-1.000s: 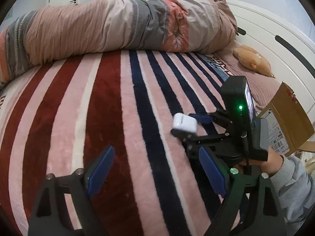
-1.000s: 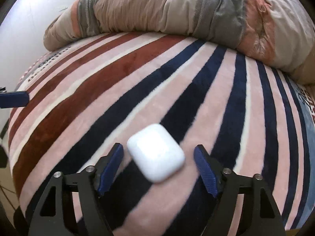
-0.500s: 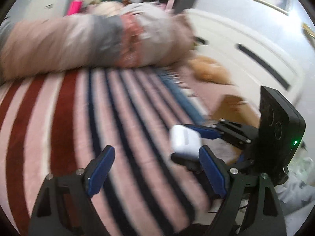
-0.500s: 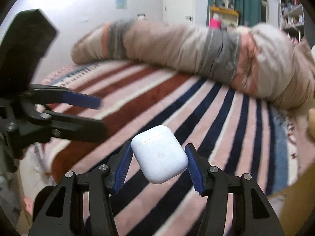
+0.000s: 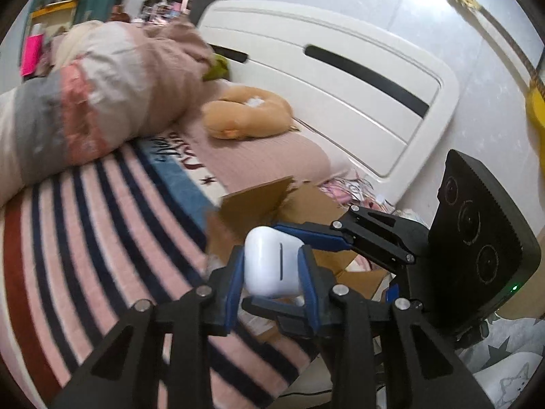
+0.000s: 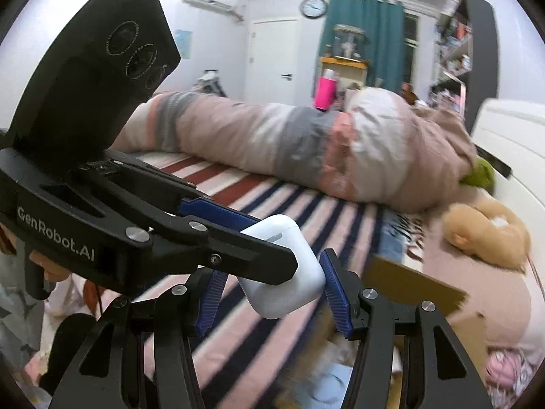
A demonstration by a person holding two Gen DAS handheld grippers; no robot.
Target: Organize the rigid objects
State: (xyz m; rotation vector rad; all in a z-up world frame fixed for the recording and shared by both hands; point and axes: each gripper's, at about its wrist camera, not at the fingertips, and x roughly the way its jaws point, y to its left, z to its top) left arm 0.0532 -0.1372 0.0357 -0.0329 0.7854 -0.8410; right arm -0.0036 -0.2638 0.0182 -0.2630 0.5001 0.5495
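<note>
Earbud case (image 5: pixel 272 266), white and glossy, hangs in the air above the edge of the striped bed (image 5: pixel 102 231), caught between both tools at once. In the left wrist view the left gripper (image 5: pixel 270 281) has its blue pads pressed on the case's two flanks, pinching it. The right gripper (image 5: pixel 293 266) reaches in from the right with one blue finger above the case and one below. In the right wrist view the right gripper (image 6: pixel 272 289) shows a sliver of air between its right pad and the case, so I cannot tell whether its jaws grip or have just let go.

This looks like a hand-over on the way to the cardboard box (image 5: pixel 272 204), which sits open just beyond the case. To do it well, only one tool should release, and only once the other pinch is firm and square on flat faces; the shell is slick and rounded, so a corner grip could squirt it out. Keep the case over the bed or box while both tools touch it.

The left view shows the box's open flaps and the headboard (image 5: pixel 340 85). The right view shows the left tool's finger lying across the case, a rolled duvet (image 6: pixel 289 156), and only the box's near flap (image 6: pixel 412 284).
</note>
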